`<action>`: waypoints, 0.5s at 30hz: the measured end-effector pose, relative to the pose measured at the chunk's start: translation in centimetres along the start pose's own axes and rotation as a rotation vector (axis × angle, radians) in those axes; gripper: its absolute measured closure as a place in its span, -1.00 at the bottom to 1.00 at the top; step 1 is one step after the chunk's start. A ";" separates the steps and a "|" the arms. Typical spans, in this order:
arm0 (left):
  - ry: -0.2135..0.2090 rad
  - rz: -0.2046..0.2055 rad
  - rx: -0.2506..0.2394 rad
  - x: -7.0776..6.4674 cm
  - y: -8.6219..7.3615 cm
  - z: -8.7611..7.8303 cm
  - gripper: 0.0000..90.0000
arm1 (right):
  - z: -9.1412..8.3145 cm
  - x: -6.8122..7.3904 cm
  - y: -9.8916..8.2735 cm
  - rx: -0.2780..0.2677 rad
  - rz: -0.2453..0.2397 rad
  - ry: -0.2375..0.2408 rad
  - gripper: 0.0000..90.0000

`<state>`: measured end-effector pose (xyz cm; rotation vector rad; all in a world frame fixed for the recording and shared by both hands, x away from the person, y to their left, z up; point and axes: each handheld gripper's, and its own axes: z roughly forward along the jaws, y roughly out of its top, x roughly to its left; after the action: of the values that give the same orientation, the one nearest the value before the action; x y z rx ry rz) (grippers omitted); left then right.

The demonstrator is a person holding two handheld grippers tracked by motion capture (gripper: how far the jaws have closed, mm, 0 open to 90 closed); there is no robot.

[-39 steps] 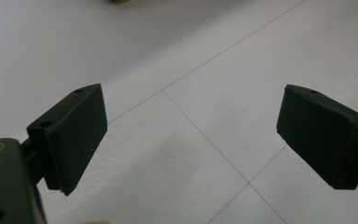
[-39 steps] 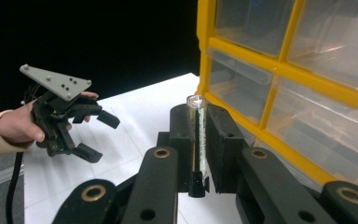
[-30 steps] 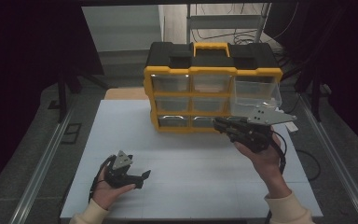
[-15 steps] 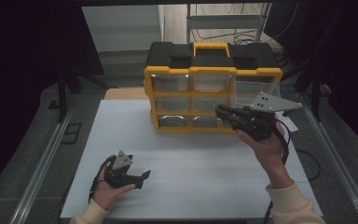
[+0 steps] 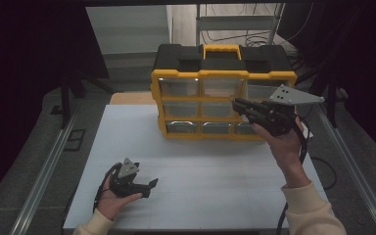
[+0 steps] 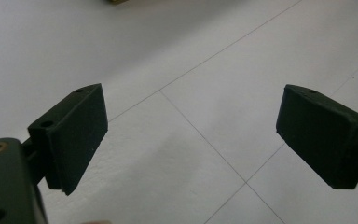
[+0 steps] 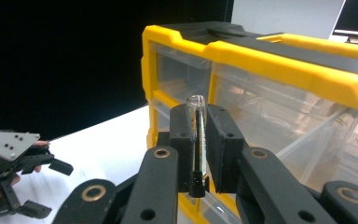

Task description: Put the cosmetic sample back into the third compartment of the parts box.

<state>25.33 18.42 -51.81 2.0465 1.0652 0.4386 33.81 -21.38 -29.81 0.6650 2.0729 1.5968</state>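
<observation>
Up at the right, the right gripper (image 5: 240, 104) has its jaws clamped on a small clear glass tube (image 7: 197, 135), which stands upright between the pads with its open rim poking out above them. That gripper is held off the bench, just in front of the yellow and black drawer cabinet (image 5: 200, 76), level with its clear plastic drawers (image 7: 279, 112). The top right drawer is pulled out. Near the front left of the white bench (image 5: 215, 166), the left gripper (image 5: 149, 186) rests low, its jaws wide apart with nothing but bare bench between them.
</observation>
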 end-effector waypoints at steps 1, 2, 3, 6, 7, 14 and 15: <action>0.001 0.000 -0.001 0.0 0.0 0.0 -0.79 | 0.0 -0.1 0.1 -0.001 0.000 -0.004 0.80; 0.001 0.000 -0.001 0.0 0.0 0.0 -0.79 | -0.1 -0.4 0.3 -0.003 0.003 -0.014 0.80; 0.000 0.000 -0.001 0.0 0.0 0.0 -0.79 | -0.1 -0.6 0.5 -0.002 0.002 -0.018 0.80; 0.000 0.001 0.001 0.0 0.0 0.0 -0.79 | -0.2 -1.0 0.9 -0.001 0.000 -0.035 0.80; 0.000 0.001 0.000 0.0 0.0 0.0 -0.79 | -0.3 -1.1 1.0 0.002 0.000 -0.042 0.80; 0.000 0.003 0.003 0.0 0.0 0.0 -0.79 | -0.5 -1.7 2.0 0.000 -0.004 -0.056 0.80; 0.001 0.002 0.003 0.0 0.0 0.0 -0.79 | -0.5 -1.7 2.1 -0.005 0.002 -0.052 0.80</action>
<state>25.33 18.39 -51.83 2.0502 1.0646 0.4391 35.07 -22.36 -27.54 0.6986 2.0308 1.5692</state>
